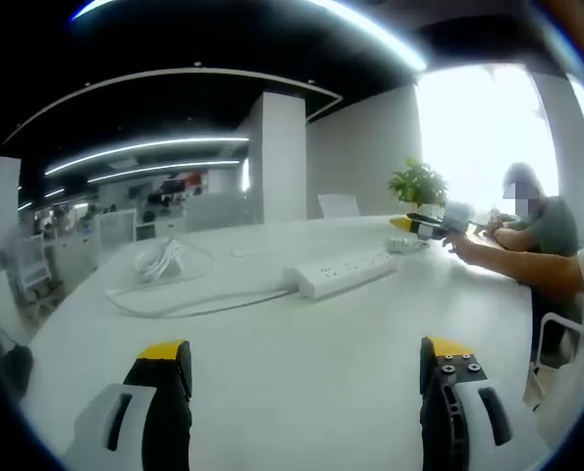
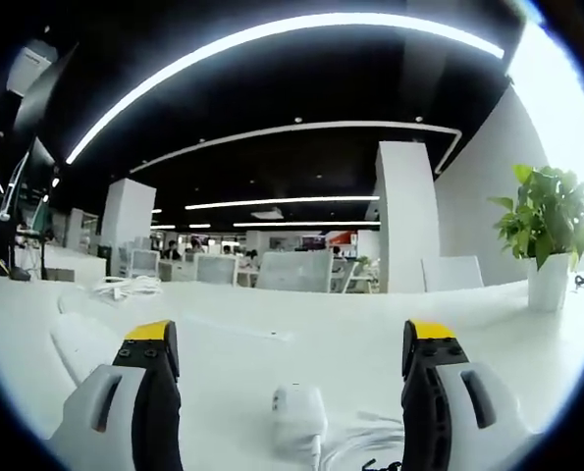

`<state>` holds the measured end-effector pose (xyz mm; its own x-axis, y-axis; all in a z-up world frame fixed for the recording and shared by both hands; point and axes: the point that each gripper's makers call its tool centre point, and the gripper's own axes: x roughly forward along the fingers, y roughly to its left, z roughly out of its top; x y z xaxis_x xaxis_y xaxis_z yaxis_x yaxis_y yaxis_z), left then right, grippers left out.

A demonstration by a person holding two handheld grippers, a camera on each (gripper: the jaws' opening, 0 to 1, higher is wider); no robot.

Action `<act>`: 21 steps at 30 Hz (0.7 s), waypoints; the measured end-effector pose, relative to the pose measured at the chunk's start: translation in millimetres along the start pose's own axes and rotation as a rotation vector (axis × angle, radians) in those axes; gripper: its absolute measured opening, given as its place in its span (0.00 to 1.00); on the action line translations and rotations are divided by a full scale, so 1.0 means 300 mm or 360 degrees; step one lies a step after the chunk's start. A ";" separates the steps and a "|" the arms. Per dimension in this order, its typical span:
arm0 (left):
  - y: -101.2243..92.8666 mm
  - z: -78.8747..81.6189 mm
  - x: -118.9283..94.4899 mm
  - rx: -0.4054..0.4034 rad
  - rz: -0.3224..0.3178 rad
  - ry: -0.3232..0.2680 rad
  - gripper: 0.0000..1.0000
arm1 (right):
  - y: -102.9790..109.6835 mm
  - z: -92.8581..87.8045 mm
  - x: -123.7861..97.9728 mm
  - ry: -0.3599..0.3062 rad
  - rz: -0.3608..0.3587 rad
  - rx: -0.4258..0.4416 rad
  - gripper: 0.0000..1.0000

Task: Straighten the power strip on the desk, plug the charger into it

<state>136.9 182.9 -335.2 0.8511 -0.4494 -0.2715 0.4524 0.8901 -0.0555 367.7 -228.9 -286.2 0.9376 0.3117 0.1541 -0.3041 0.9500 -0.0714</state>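
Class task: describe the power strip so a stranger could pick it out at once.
Start at the long white desk in the left gripper view. The power strip lies beyond the open left gripper: a long white bar with sockets, unlike the loose coil of white cable beside it.

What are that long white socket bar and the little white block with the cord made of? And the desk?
The power strip looks like smooth white moulded plastic, with crisp edges and a faint sheen. The charger seems similar glossy white plastic with rounded corners; its cable is probably rubbery. The desk looks like matte white laminate, though that's uncertain.
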 end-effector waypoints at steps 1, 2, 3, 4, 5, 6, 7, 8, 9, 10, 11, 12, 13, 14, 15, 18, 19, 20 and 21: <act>-0.001 0.000 0.000 0.0001 -0.0002 0.0000 0.99 | 0.004 -0.004 -0.002 0.0004 0.0006 0.0010 0.94; -0.001 0.000 0.000 0.0001 -0.0002 0.0000 0.99 | 0.004 -0.011 0.000 0.0013 0.0006 0.0005 0.94; -0.002 0.001 0.000 0.0003 -0.0002 0.0001 0.99 | 0.005 -0.018 0.001 0.0022 0.0005 0.0001 0.93; -0.003 0.002 0.000 0.0004 -0.0003 0.0000 0.99 | 0.004 -0.023 0.002 0.0033 0.0005 -0.0009 0.92; -0.004 0.004 0.000 0.0003 -0.0006 -0.0002 0.99 | 0.004 -0.032 0.001 0.0043 0.0008 -0.0011 0.91; -0.005 0.004 0.000 0.0004 -0.0007 -0.0003 0.99 | 0.005 -0.036 0.001 0.0048 0.0011 -0.0009 0.90; -0.006 0.005 0.001 0.0005 -0.0008 -0.0003 0.99 | 0.007 -0.041 0.002 0.0056 0.0018 -0.0007 0.90; -0.006 0.005 0.002 0.0005 -0.0010 -0.0003 0.99 | 0.008 -0.045 0.004 0.0064 0.0020 -0.0009 0.89; -0.007 0.005 0.003 0.0006 -0.0012 -0.0002 0.99 | 0.008 -0.047 0.004 0.0068 0.0020 -0.0009 0.89; -0.009 0.005 0.004 0.0003 -0.0015 -0.0001 0.99 | 0.008 -0.049 0.005 0.0072 0.0020 -0.0006 0.89; -0.010 0.004 0.005 0.0002 -0.0016 -0.0002 0.99 | 0.005 -0.057 0.011 0.0083 0.0018 0.0007 0.88; -0.011 0.004 0.005 0.0001 -0.0017 -0.0003 0.99 | 0.004 -0.063 0.013 0.0095 0.0020 0.0014 0.88; -0.012 0.004 0.005 0.0000 -0.0019 -0.0004 0.99 | 0.004 -0.068 0.010 0.0108 0.0019 0.0018 0.87; -0.013 0.004 0.005 0.0000 -0.0019 -0.0005 0.99 | 0.003 -0.074 0.009 0.0122 0.0018 0.0020 0.86; -0.014 0.004 0.005 0.0000 -0.0019 -0.0005 0.99 | 0.005 -0.077 0.007 0.0133 0.0021 0.0019 0.85; -0.014 0.006 0.005 0.0001 -0.0019 -0.0008 0.99 | 0.013 -0.087 0.004 0.0157 0.0030 0.0015 0.81; -0.013 0.008 0.005 0.0001 -0.0019 -0.0009 0.99 | 0.014 -0.097 0.002 0.0183 0.0035 0.0009 0.80; -0.012 0.008 0.005 0.0001 -0.0018 -0.0009 0.99 | 0.015 -0.102 0.002 0.0197 0.0036 0.0010 0.79; -0.011 0.009 0.005 0.0002 -0.0017 -0.0010 0.99 | 0.013 -0.107 0.005 0.0208 0.0040 0.0010 0.78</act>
<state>137.3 179.0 -332.7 0.8480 -0.4592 -0.2646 0.4615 0.8853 -0.0571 373.4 -225.5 -318.1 0.9435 0.3305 0.0227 -0.3284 0.9422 -0.0671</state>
